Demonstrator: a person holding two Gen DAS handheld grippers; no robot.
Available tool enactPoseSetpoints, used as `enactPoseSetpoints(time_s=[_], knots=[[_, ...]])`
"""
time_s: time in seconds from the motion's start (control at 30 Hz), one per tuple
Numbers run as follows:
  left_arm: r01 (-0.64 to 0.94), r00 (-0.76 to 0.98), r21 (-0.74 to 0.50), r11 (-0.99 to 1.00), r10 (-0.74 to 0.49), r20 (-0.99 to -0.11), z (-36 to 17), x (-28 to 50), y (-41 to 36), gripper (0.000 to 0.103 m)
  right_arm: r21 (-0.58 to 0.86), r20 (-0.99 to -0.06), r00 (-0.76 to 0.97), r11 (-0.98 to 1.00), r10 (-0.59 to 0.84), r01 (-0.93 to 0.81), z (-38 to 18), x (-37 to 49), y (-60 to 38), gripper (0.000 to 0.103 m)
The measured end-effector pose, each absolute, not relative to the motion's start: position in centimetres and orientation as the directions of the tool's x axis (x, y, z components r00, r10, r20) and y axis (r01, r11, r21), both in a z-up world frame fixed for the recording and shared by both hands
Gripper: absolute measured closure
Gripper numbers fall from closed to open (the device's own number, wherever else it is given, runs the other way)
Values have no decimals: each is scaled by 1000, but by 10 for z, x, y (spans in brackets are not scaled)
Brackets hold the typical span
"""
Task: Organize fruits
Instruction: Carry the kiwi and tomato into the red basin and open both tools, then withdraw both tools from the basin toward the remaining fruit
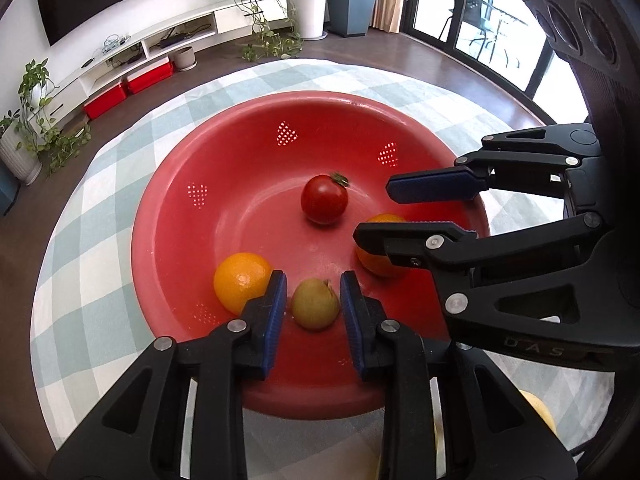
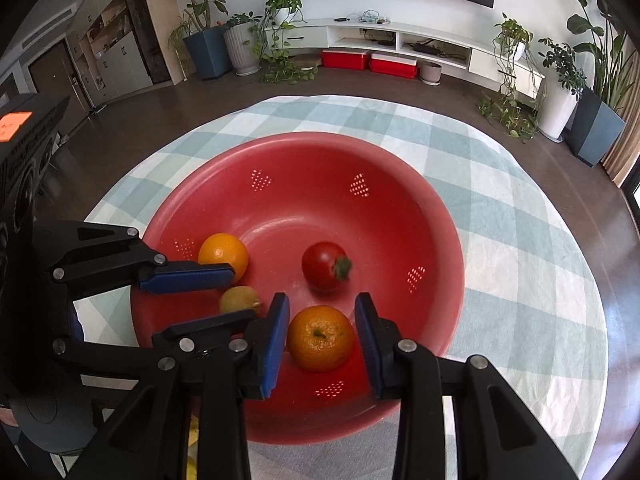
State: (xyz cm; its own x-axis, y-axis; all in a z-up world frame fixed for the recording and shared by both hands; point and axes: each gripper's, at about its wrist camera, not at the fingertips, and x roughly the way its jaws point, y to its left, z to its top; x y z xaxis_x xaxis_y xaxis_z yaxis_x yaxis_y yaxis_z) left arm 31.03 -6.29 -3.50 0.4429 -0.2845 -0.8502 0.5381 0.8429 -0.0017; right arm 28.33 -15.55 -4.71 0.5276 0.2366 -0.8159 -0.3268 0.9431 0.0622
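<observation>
A red colander bowl [image 1: 180, 184] [image 2: 436, 216] stands on a checked tablecloth. In it lie a red tomato [image 1: 324, 199] [image 2: 325, 266], two oranges and a small green-yellow fruit. My left gripper [image 1: 313, 308] is open, its pads on either side of the green-yellow fruit [image 1: 315, 304] [image 2: 236, 298], with small gaps. One orange [image 1: 240, 280] [image 2: 224, 256] lies just left of it. My right gripper [image 2: 322, 340] is open around the other orange [image 2: 320, 338] [image 1: 376, 262], not touching it. Each gripper shows in the other's view: the right [image 1: 400, 216], the left [image 2: 212, 300].
The round table's checked cloth [image 1: 92, 248] [image 2: 520, 264] surrounds the bowl. A pale yellow fruit [image 1: 540, 412] lies on the cloth near the bowl's near side, and something yellow [image 2: 192, 440] shows under my right gripper. Dark floor, plants and a TV shelf lie beyond.
</observation>
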Motion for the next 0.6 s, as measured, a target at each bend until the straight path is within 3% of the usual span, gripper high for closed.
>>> enactPoseSetpoints(time_s=[0.23, 0.3, 0.33, 0.37, 0.43, 0.5, 0.6], knots=[[530, 459, -10, 848, -297, -837, -27, 302, -55, 76, 64, -787, 568, 947, 242, -314, -32, 269, -159, 66], [526, 462, -14, 850, -299, -835, -25, 299, -51, 73, 70, -764, 595, 949, 250, -309, -22, 259, -162, 60], [523, 469, -13, 852, -300, -831, -23, 295, -50, 64, 76, -751, 609, 949, 255, -305, -16, 254, -164, 56], [519, 482, -10, 855, -303, -822, -19, 290, -48, 48, 89, -737, 621, 949, 266, -301, -10, 247, -167, 46], [508, 516, -6, 861, -310, -799, -10, 280, -43, 29, 132, -704, 646, 948, 296, -291, 1, 232, -175, 31], [495, 545, -9, 869, -319, -776, 1, 268, -35, 22, 170, -675, 665, 944, 320, -282, 10, 216, -183, 21], [463, 585, -22, 886, -324, -744, 15, 248, -22, 15, 190, -650, 683, 941, 333, -279, 19, 189, -191, 20]])
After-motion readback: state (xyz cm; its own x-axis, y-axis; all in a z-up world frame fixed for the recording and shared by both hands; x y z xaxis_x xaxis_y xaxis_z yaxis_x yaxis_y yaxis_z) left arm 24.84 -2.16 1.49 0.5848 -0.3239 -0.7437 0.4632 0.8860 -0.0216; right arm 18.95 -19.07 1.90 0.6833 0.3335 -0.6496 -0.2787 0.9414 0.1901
